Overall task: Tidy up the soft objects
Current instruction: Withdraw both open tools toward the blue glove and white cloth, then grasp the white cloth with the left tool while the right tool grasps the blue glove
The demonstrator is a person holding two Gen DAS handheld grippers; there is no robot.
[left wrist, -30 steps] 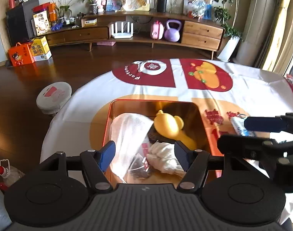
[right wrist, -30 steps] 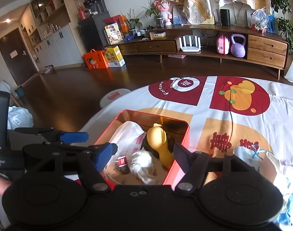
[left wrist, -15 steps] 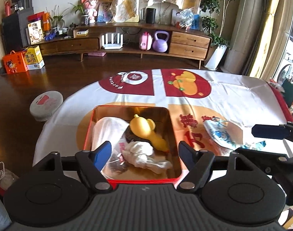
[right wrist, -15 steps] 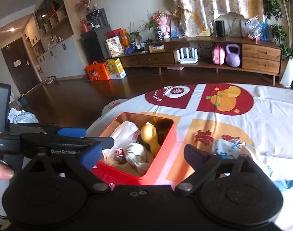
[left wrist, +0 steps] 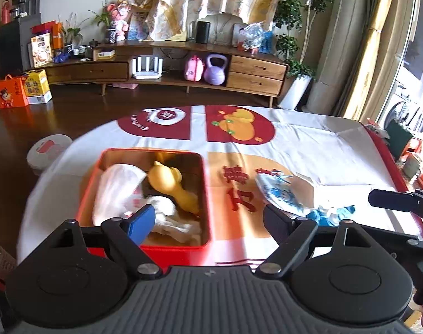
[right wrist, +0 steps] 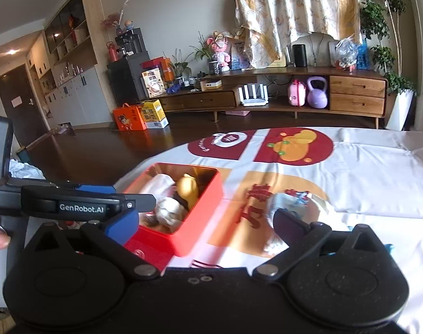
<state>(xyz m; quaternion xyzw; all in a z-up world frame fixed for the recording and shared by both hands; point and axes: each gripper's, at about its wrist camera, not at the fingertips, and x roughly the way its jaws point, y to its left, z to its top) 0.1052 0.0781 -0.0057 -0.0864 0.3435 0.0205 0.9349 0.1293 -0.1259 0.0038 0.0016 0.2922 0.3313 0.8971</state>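
Red tin (left wrist: 208, 194) on the printed tablecloth (left wrist: 322, 150), already holding a yellow soft toy (left wrist: 169, 183) and white cloth items (left wrist: 117, 189). Still outside, a white-and-blue cloth bundle (left wrist: 283, 192), just right of the tin, long axis slanting from far-left to near-right. Left gripper (left wrist: 208, 217): jaws apart, just opened wider, nothing between them. Right gripper (right wrist: 206, 222): jaws fully spread, likewise just opened, empty, right fingertip (right wrist: 286, 222) overlapping the bundle (right wrist: 297, 206). Nearer hand, by this reading: the right.
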